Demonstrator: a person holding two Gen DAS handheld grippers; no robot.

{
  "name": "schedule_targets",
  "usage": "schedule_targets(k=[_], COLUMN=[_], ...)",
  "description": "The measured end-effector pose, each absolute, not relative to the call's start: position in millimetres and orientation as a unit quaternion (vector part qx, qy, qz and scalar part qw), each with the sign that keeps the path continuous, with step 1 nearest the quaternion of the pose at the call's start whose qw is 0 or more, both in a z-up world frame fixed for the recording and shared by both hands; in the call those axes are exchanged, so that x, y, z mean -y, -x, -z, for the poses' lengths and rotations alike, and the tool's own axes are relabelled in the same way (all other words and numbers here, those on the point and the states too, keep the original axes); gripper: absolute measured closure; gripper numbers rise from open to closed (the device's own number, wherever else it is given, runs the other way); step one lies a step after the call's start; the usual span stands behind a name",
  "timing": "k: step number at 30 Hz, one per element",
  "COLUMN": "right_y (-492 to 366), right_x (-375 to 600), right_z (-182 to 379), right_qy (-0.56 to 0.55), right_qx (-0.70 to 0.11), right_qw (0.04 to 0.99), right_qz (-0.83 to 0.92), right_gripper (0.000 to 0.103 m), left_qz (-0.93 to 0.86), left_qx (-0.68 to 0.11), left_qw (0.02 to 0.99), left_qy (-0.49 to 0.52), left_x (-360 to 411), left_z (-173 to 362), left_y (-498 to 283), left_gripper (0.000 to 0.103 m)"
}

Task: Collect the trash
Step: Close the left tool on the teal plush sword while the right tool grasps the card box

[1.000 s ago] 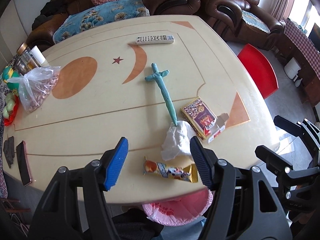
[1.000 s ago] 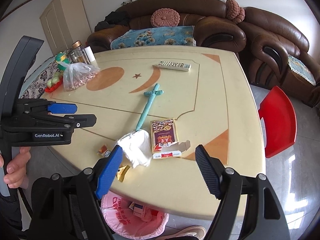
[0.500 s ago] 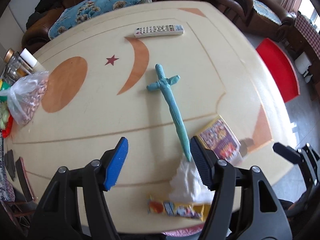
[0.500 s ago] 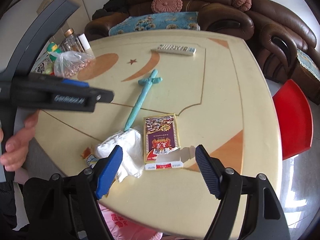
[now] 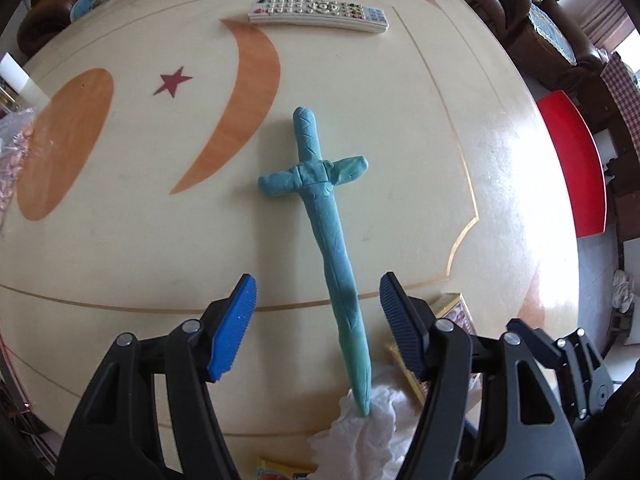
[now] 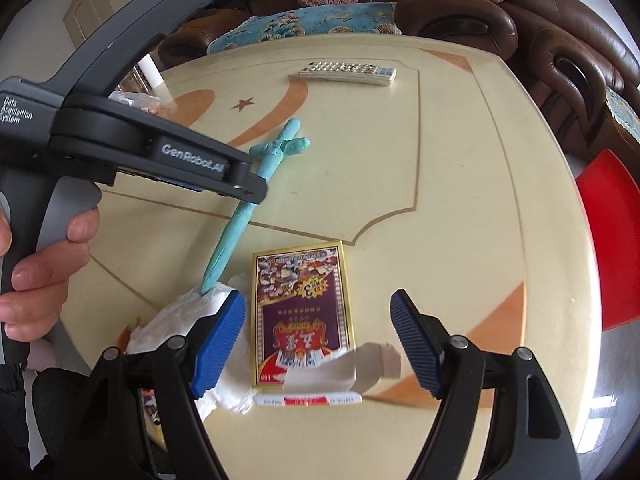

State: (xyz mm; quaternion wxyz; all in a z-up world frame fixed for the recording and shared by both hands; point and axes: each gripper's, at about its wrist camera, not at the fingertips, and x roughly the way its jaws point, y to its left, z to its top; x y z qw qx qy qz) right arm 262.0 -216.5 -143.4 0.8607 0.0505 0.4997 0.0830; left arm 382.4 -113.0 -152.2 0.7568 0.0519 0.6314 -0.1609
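Note:
A teal clay sword (image 5: 328,240) lies on the cream table (image 5: 120,264), its tip resting on a crumpled white tissue (image 5: 360,436). My left gripper (image 5: 316,320) hangs open above the blade, a finger on each side, not touching it. In the right wrist view the sword (image 6: 236,232) and tissue (image 6: 180,320) lie left of an opened purple-and-gold card box (image 6: 304,312) with a torn flap. My right gripper (image 6: 316,344) stands open above that box. A snack wrapper (image 5: 280,470) peeks out at the table's near edge.
A white remote control (image 5: 320,14) lies at the far side of the table. A bag of nuts (image 5: 12,148) sits at the left edge. A red stool (image 5: 576,160) stands to the right, brown sofas (image 6: 460,12) behind. A hand (image 6: 36,264) holds the left gripper's handle.
Both grippers came down and forward over the table. The left one now straddles the sword's blade; the right one is closer above the card box. The pink bin has left both views.

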Motion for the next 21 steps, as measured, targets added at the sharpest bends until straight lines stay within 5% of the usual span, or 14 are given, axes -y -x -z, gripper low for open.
schedule_targets(k=[5, 9, 21], right_y=[-269, -275, -272], right_x=[209, 214, 209], right_z=[153, 164, 167], right_qy=[-0.046, -0.063, -0.055], right_qx=[-0.503, -0.509, -0.500], right_qw=[0.858, 0.855, 0.861], right_qz=[-0.087, -0.079, -0.082], right_gripper=[0.030, 0.030, 0.030], left_qz=[0.164, 0.163, 0.166], left_qx=[-0.636, -0.646, -0.643], left_qw=[0.753, 0.745, 0.748], left_qy=[-0.038, -0.025, -0.016], left_x=[115, 114, 129], left_z=[161, 170, 172], left_y=[-390, -397, -398], left_gripper=[0.040, 0.052, 0.053])
